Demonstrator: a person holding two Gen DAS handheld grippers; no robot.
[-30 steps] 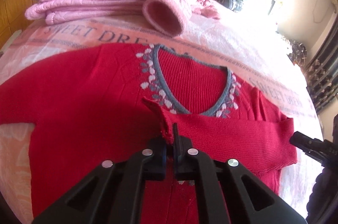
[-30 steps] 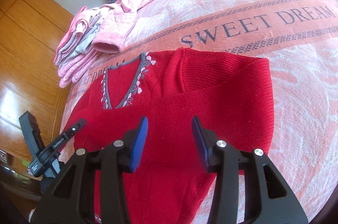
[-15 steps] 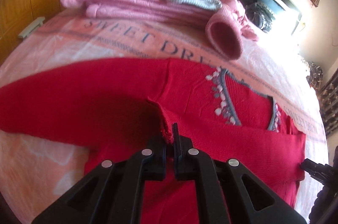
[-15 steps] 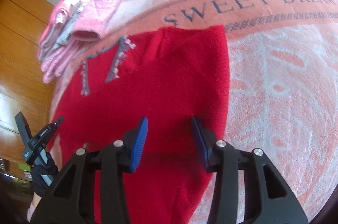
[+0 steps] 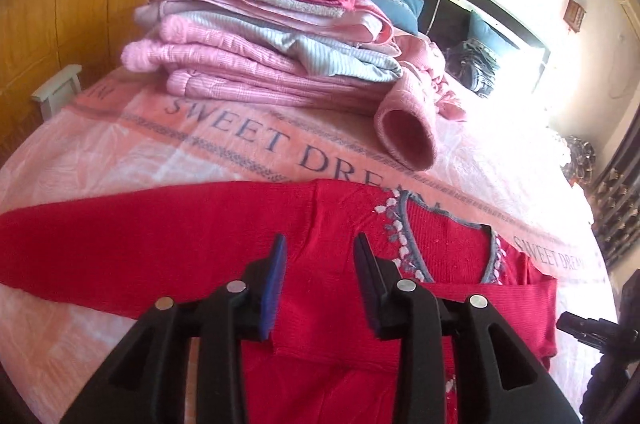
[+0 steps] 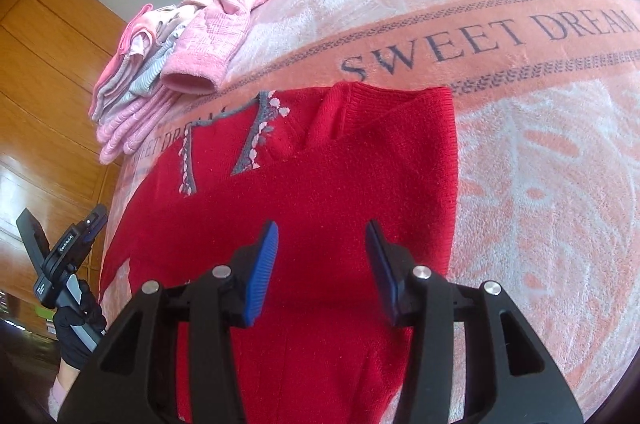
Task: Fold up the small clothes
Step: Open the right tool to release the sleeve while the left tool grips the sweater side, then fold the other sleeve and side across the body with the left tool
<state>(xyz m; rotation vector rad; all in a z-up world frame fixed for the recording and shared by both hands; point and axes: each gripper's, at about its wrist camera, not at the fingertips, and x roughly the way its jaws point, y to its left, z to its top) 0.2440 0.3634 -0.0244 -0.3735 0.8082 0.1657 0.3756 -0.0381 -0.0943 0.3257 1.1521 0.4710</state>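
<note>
Currently both grippers hover low over the red sweater point(image 5: 224, 248), which lies flat on the bed point(image 5: 120, 160) just below the "SWEET DREAM" band; left gripper point(image 5: 320, 276) has its fingers apart, nothing between them, aimed at the shoulder beside the grey neckline point(image 5: 412, 256); one sleeve point(image 5: 100, 244) stretches out toward the bed's left edge; right gripper point(image 6: 322, 266) also has its fingers spread, empty, over the side already folded across the body; a gloved hand point(image 6: 76, 336) grips the left tool's handle; folded pink pile point(image 5: 260, 52) sits at the bed's far left corner.
</note>
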